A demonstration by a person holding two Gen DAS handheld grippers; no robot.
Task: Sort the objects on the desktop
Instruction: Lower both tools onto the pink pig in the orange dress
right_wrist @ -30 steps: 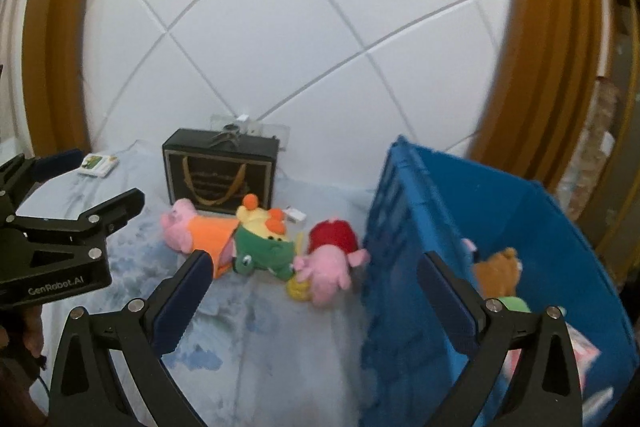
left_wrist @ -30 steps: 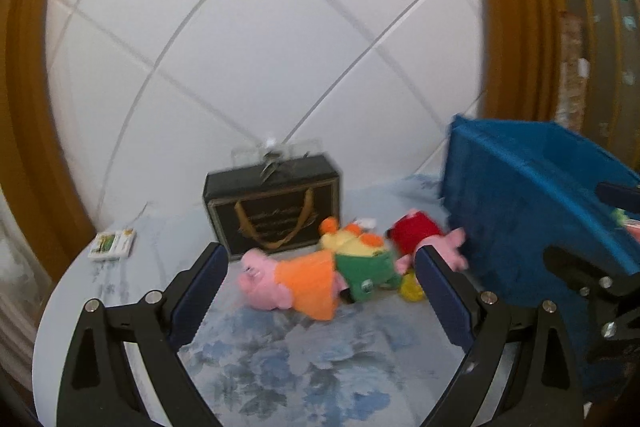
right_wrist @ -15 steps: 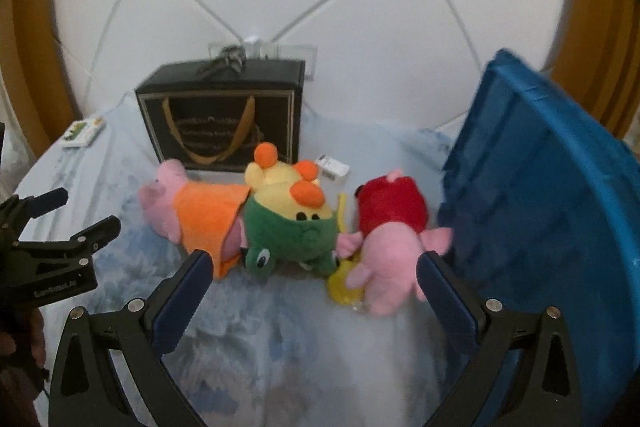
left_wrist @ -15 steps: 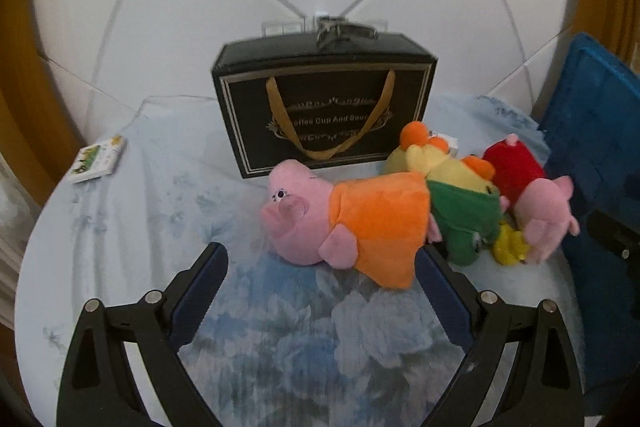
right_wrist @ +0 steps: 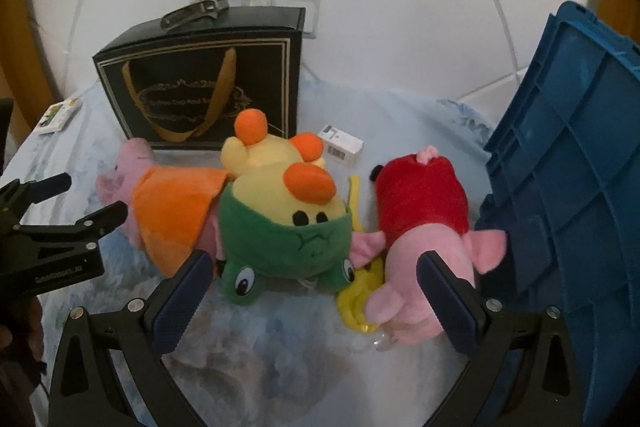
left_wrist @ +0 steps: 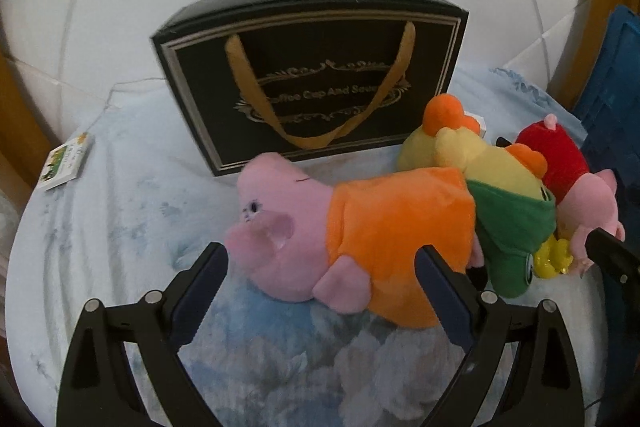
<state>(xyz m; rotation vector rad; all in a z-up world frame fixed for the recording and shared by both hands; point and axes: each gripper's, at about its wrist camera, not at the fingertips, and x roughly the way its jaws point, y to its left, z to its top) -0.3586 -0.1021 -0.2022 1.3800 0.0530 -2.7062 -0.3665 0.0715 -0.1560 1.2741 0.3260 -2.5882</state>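
Three plush toys lie in a row on the flowered cloth. A pink pig in an orange dress lies leftmost. A yellow and green frog-hooded toy is in the middle. A pink pig in a red dress lies next to the blue crate. My left gripper is open, its jaws on either side of the orange pig. My right gripper is open, just before the frog toy and the red pig. The left gripper also shows in the right wrist view.
A black gift box with gold ribbon stands behind the toys against the white padded wall. A small white box lies behind the toys. A small card pack lies at the table's left edge. A yellow object lies under the red pig.
Both grippers have moved forward and down toward the toys, which now fill the views. The left gripper's jaws now flank the orange pig. Both stay open.
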